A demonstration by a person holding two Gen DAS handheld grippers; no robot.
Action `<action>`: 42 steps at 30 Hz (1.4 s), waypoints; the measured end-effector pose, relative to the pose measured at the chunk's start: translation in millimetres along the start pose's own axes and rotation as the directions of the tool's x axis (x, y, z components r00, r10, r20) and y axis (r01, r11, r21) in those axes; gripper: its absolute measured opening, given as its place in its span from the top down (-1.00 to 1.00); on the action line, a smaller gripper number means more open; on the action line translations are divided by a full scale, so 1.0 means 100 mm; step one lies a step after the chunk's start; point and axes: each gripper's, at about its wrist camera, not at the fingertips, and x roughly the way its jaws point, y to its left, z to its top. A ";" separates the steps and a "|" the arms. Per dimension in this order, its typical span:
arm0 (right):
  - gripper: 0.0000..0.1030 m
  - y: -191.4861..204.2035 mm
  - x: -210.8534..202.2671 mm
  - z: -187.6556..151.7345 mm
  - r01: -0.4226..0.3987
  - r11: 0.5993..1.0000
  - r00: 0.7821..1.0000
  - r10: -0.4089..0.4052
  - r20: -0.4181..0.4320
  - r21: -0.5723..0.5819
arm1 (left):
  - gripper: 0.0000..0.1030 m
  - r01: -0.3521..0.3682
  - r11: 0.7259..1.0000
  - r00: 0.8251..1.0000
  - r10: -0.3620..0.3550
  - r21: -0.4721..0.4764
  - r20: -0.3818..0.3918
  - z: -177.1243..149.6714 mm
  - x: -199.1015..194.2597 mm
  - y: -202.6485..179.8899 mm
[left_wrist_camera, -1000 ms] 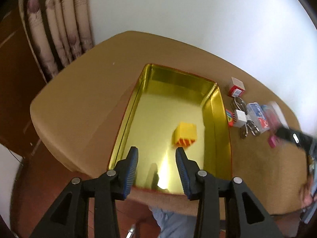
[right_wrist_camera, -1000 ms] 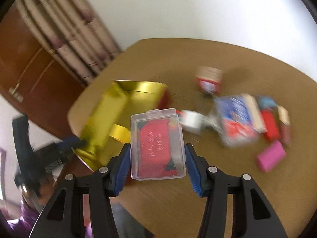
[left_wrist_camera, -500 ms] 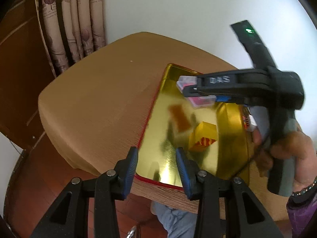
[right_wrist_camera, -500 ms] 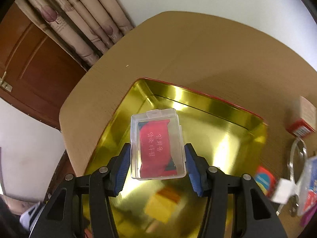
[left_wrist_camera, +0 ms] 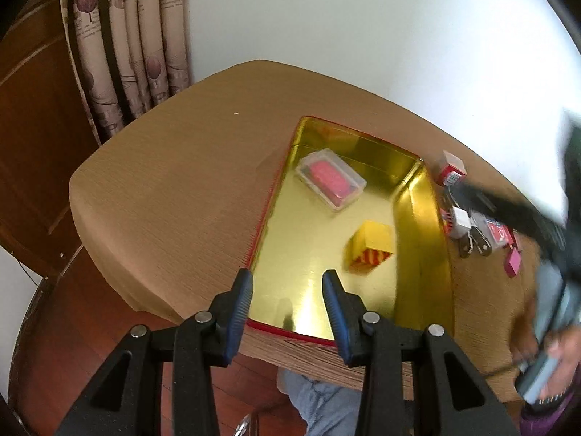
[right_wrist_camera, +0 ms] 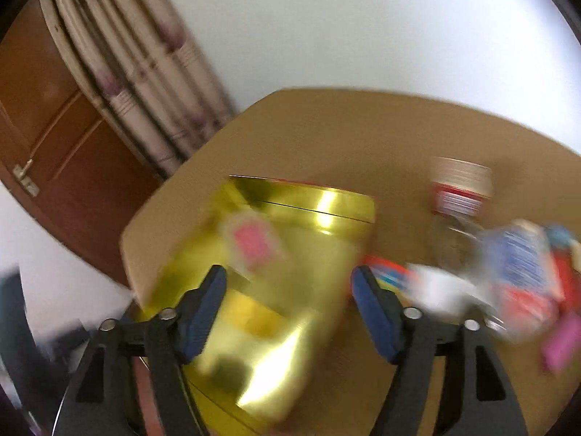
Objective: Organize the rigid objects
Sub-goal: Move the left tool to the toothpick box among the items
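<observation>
both grippers are spread and hold nothing: the left gripper (left_wrist_camera: pixel 287 290) hangs over the near end of the one gold tray (left_wrist_camera: pixel 423 239), the right gripper (right_wrist_camera: pixel 288 290) over its right side. two things lie inside: one clear case (left_wrist_camera: pixel 330 178) far left, one yellow block (left_wrist_camera: pixel 370 245) nearer.

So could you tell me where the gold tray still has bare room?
The tray floor is bare near the left claw, before the yellow block. The clear case fills its far left; right of it, clutter crowds the table.
</observation>
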 end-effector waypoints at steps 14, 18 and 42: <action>-0.69 -2.40 -0.95 -1.07 0.548 0.818 0.836 -0.545 -0.068 0.175 | 0.21 0.121 0.967 0.993 -0.115 0.223 -0.040 -0.24 -0.14 -1.02; -0.77 -2.42 -1.01 -1.08 0.508 0.846 0.860 -0.510 -0.031 0.162 | 0.22 0.210 0.934 0.977 -0.188 0.290 -0.100 -0.16 -0.11 -1.45; -0.86 -2.38 -1.33 -1.15 0.329 0.918 0.937 -0.347 0.045 0.220 | 0.22 0.415 0.893 0.866 -0.330 0.172 -0.377 0.30 0.77 -2.73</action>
